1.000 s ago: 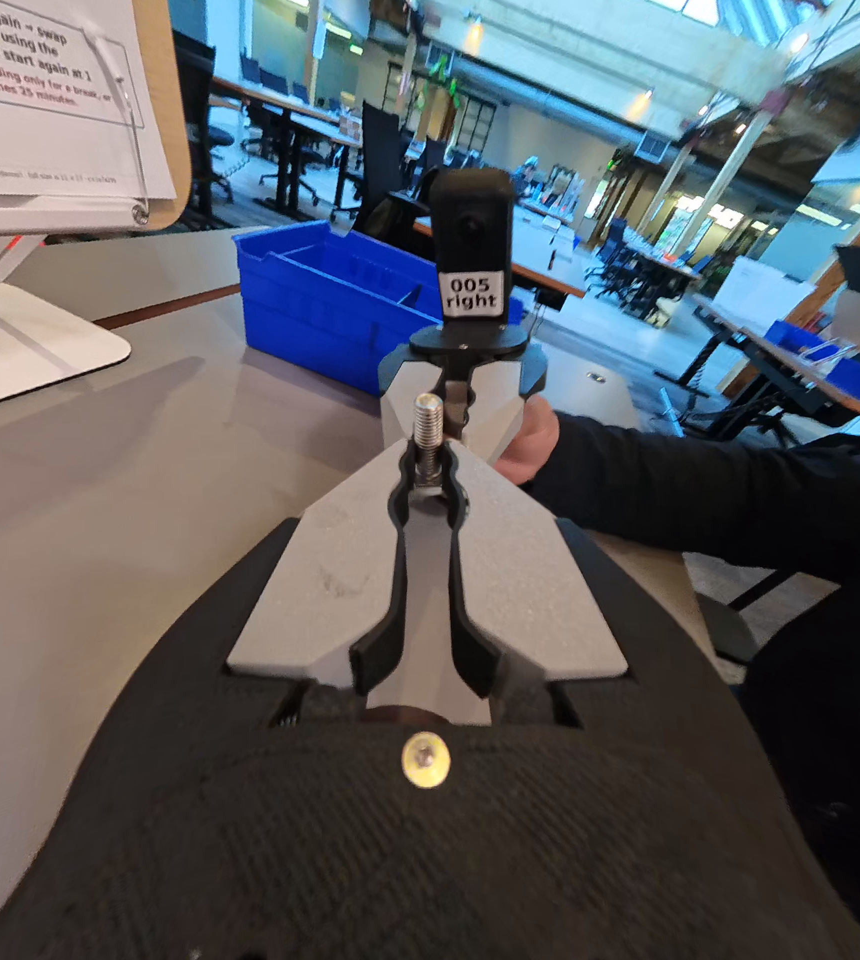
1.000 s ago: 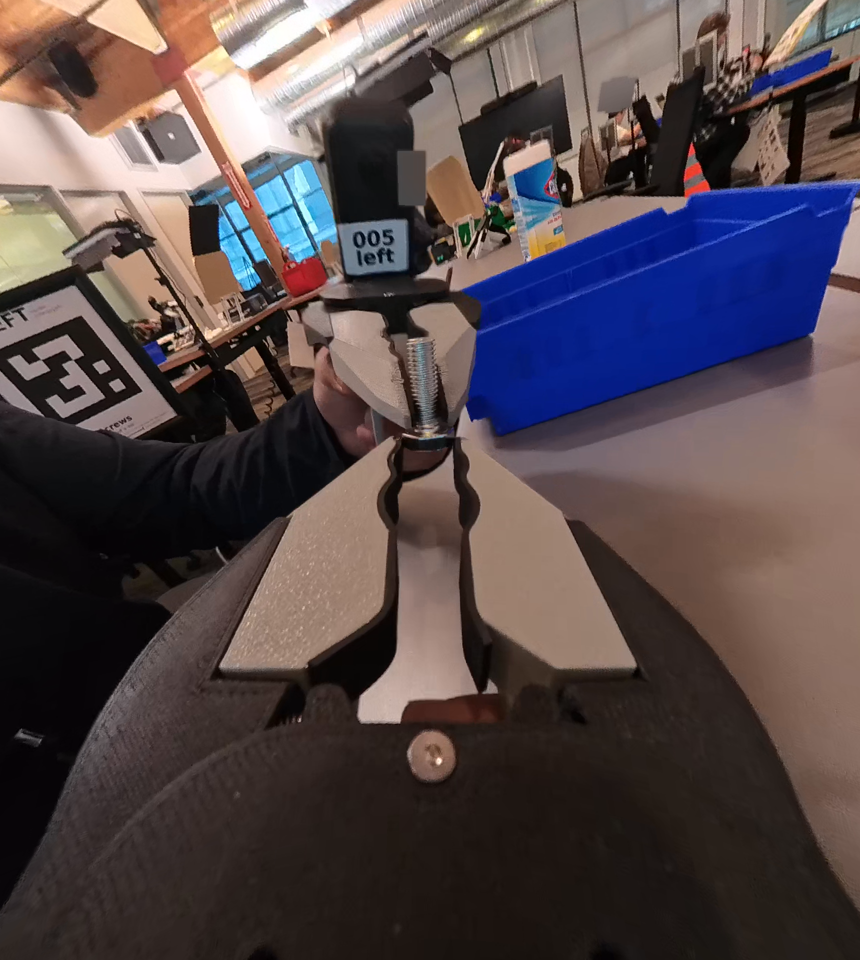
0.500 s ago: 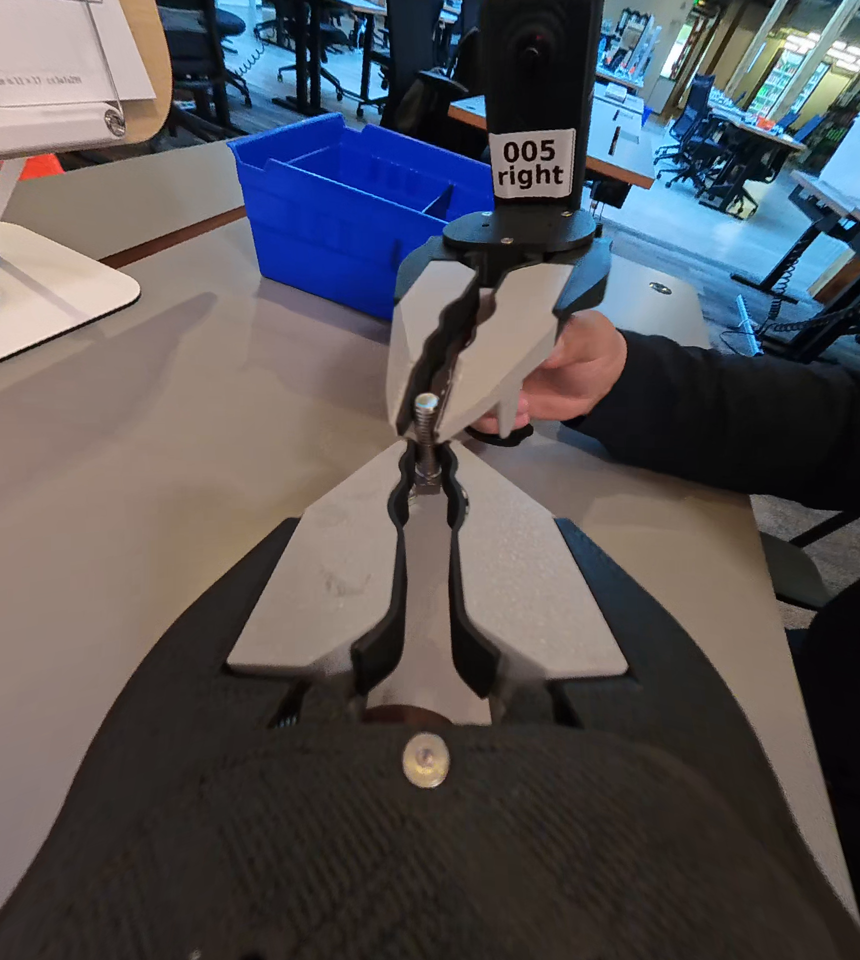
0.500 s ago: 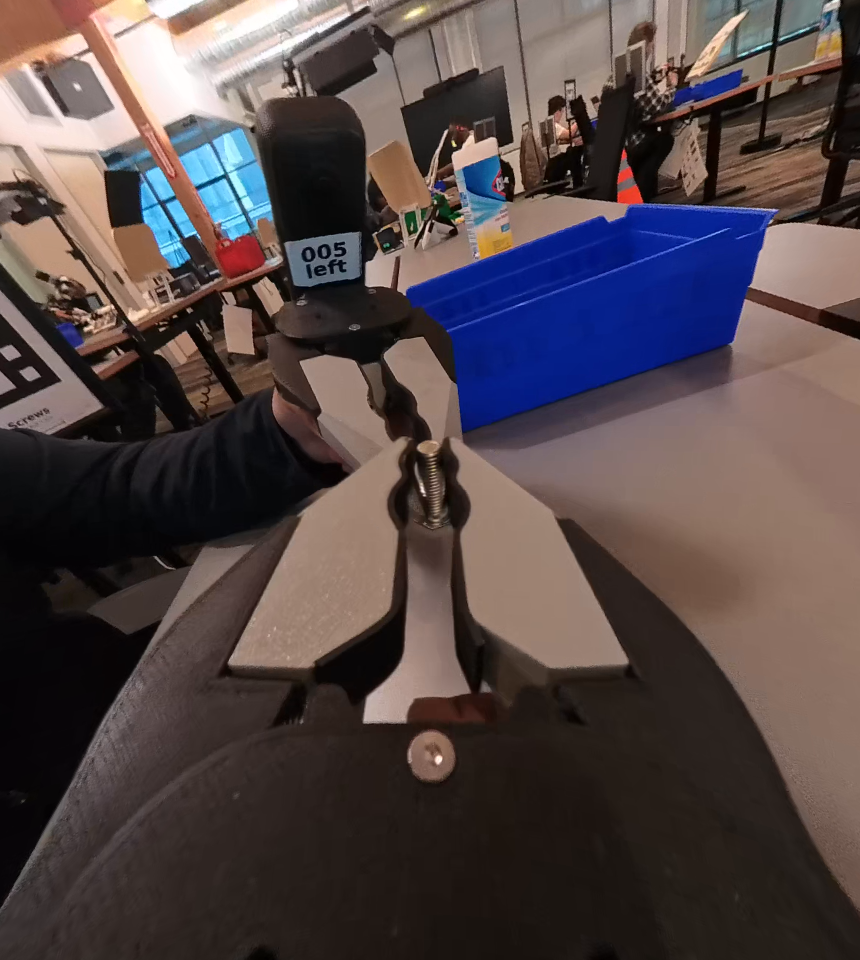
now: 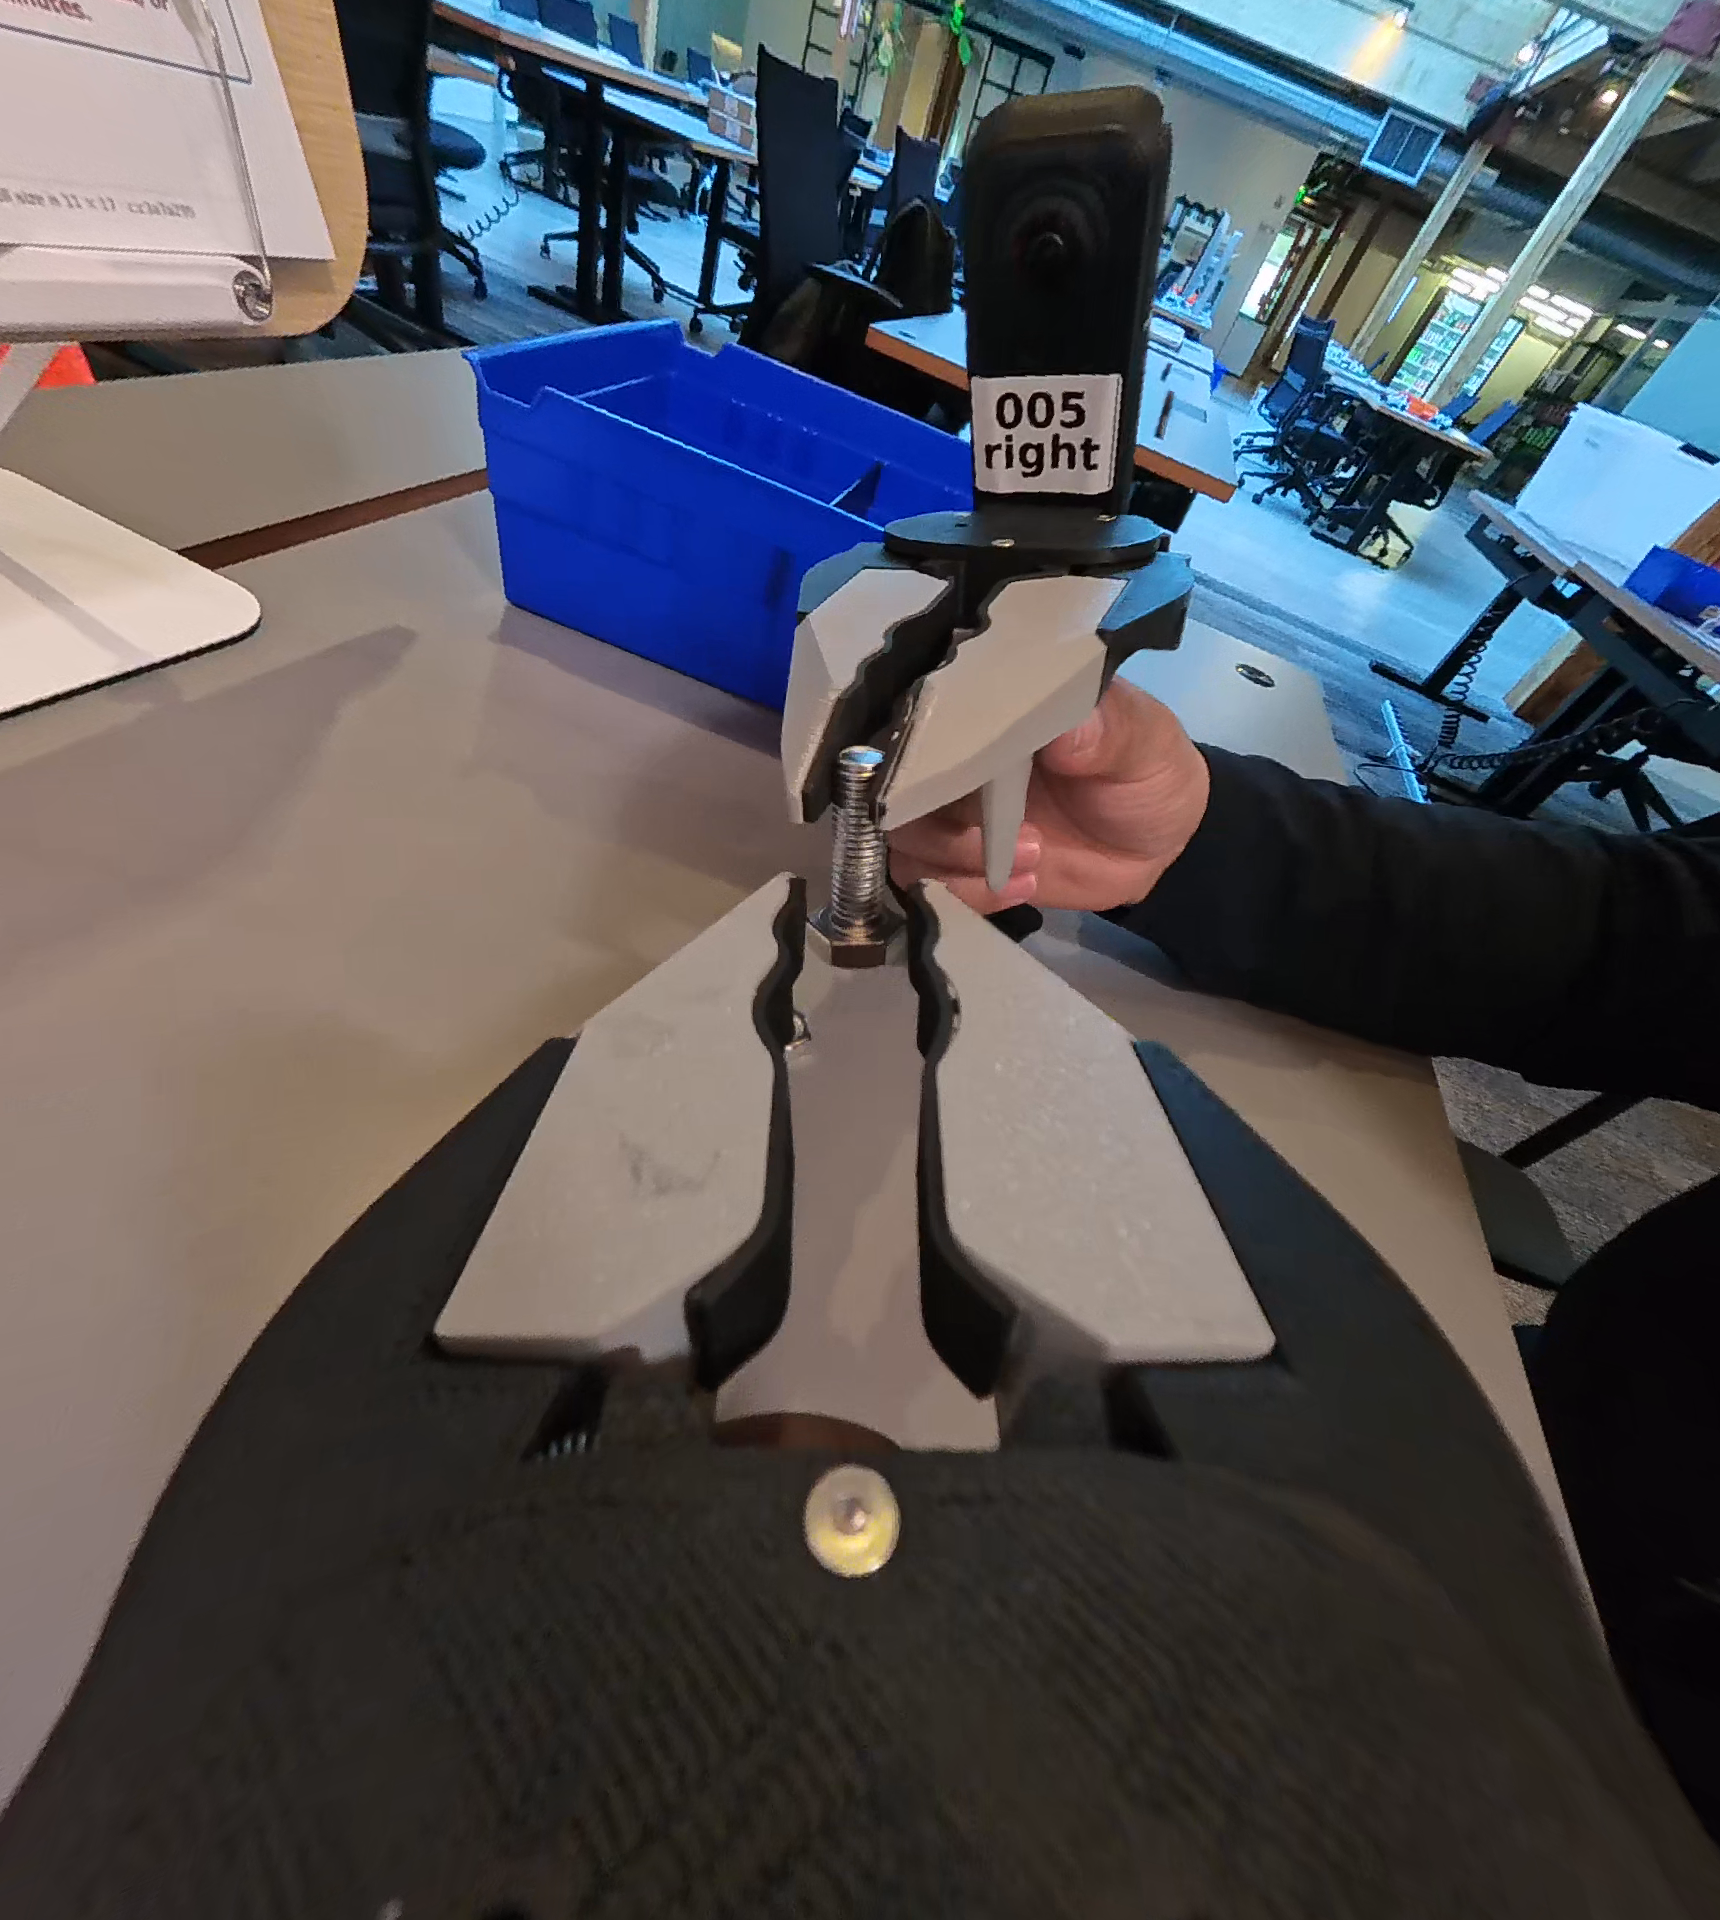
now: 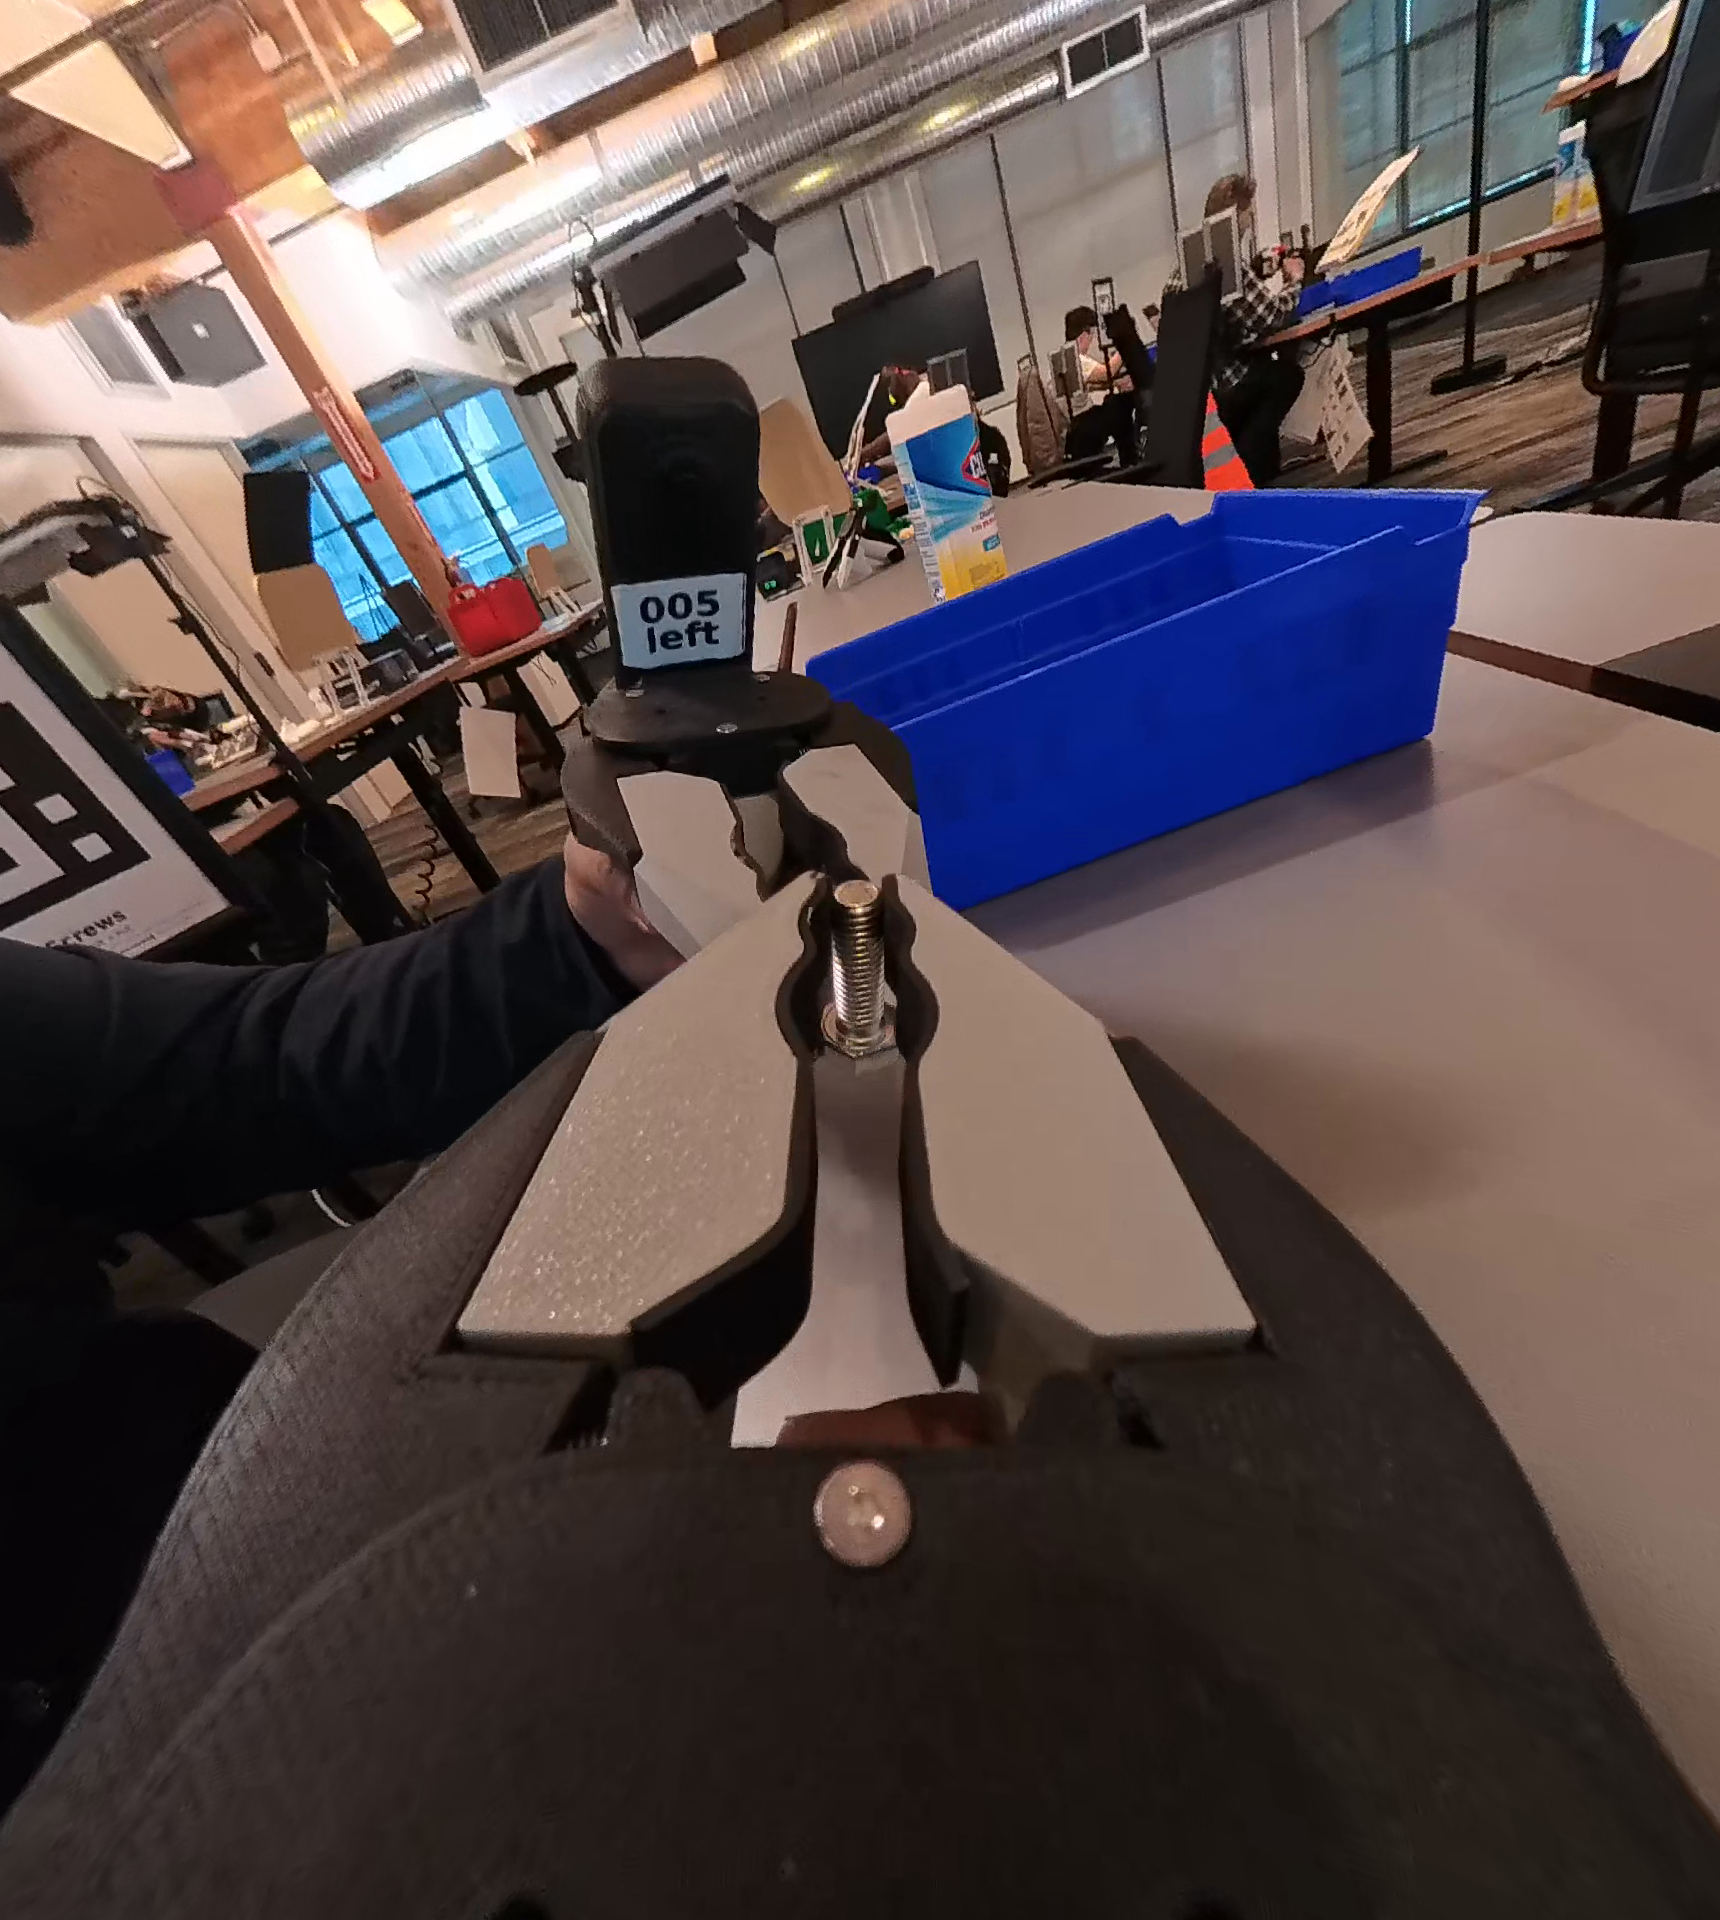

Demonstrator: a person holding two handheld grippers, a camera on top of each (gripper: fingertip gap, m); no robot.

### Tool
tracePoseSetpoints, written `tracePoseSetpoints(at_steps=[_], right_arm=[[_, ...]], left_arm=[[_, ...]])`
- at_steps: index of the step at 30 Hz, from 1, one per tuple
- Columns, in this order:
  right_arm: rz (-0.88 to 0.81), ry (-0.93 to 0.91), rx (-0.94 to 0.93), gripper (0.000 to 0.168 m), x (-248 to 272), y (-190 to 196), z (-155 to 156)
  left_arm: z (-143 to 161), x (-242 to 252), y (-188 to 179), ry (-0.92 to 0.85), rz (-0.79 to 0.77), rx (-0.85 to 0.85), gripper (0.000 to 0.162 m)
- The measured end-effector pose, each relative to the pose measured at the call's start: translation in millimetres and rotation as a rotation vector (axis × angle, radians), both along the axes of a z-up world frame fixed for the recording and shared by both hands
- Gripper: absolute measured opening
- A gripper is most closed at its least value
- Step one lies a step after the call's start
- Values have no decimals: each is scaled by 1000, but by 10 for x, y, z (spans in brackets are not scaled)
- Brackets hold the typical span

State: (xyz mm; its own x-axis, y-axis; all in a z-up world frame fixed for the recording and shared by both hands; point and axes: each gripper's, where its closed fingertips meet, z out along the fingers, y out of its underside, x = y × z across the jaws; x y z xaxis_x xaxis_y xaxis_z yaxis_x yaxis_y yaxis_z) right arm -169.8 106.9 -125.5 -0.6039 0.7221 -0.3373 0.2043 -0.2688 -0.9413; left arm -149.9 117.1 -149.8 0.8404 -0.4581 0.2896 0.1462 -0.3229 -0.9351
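A silver bolt (image 5: 858, 842) with a hex nut at its lower end stands upright over the grey table (image 5: 316, 935). My left gripper (image 5: 851, 904) is open, and its fingertips flank the nut with a small gap on each side. My right gripper (image 5: 851, 795) comes down from above and is shut on the bolt's threaded top. In the right wrist view the bolt (image 6: 856, 966) sits in the notch between the right gripper's (image 6: 854, 909) tips. The left gripper (image 6: 783, 862) shows just beyond, its jaws apart. A person's hand (image 5: 1095, 810) holds the right gripper.
A blue divided bin (image 5: 648, 540) stands on the table behind the grippers and also shows in the right wrist view (image 6: 1199, 727). A white stand with a document holder (image 5: 56, 623) is at the far left. A wipes canister (image 6: 944, 499) stands behind the bin. The grippers are tip to tip, or close to it.
My left gripper has opened and let go of the bolt. My right gripper has come down over the threaded end and shut on it.
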Motion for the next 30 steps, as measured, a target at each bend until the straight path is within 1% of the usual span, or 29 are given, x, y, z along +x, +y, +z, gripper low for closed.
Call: tracePoseSetpoints(at_steps=[2, 3, 12, 15, 19, 24, 30], right_arm=[[0, 3, -4, 6, -1, -11, 7], [2, 4, -1, 6, -2, -19, 2], [19, 0, 6, 6, 9, 0, -55], [11, -5, -17, 7, -3, 45, -80], [-40, -16, -50, 20, -20, 185, -61], [-129, -59, 69, 21, -34, 322, -136], [-127, -139, 197, 24, 12, 273, -351]], left_arm=[[0, 9, 5, 6, 2, 3, 15], [-1, 9, 7, 10, 5, 5, 8], [-69, 5, 25, 69, 15, -9, 7], [-112, -41, 49, 88, 39, -9, 7], [-146, -151, 76, 89, 82, -1, 7], [-148, -277, 77, 102, 130, 23, 7], [-217, -404, 92, 110, 168, 24, 7]])
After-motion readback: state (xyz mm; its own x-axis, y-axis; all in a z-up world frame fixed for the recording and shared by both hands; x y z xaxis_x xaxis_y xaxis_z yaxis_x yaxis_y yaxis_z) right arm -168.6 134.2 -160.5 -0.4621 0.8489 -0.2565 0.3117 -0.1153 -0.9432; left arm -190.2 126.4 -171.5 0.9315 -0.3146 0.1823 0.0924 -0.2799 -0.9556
